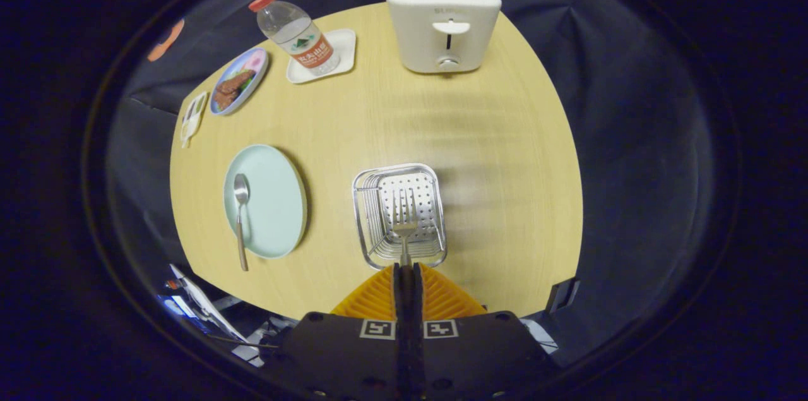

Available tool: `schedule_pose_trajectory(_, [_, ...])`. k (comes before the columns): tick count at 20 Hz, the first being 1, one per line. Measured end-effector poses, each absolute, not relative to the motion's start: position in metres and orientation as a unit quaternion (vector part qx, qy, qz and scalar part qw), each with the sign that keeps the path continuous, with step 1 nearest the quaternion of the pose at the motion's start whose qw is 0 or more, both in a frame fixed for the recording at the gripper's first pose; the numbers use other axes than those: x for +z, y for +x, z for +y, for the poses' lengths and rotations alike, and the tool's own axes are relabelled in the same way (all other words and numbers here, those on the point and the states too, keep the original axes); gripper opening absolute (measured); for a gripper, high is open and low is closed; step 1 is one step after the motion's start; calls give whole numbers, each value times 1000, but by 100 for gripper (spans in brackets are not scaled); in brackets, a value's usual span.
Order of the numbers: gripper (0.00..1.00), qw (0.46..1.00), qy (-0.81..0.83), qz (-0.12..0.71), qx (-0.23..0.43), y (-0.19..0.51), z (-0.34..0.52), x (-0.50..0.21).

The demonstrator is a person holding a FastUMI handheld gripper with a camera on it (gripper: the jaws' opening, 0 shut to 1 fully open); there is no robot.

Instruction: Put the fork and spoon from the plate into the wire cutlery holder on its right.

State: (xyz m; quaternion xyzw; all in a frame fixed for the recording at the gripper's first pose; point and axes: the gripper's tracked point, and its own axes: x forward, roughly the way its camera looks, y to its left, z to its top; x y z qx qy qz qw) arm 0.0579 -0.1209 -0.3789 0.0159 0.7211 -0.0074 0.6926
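The gripper pinches the fork by its handle, tines hanging over the wire cutlery holder, apparently lined up for the drop. To the left, the spoon waits on the plate; a toaster stands beyond.

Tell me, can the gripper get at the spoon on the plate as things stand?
Probably not yet. The gripper is shut on the fork, held over the wire holder. The spoon lies uncovered on the plate, its handle over the rim, so the way looks free once the fork is released.
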Motion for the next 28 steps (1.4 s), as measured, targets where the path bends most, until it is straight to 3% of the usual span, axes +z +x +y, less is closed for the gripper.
schedule_pose_trajectory(3, [2,693,10,721,-17,67,-119,-384])
schedule_pose_trajectory(12, [19,722,4,691,-15,70,-115,-370])
schedule_pose_trajectory(17, [38,747,9,665,7,69,-98,-362])
schedule_pose_trajectory(22, [90,775,7,631,39,73,-65,-360])
schedule_pose_trajectory(24, [96,788,3,613,48,74,-49,-359])
schedule_pose_trajectory(28, [96,796,-3,603,53,68,-16,-365])
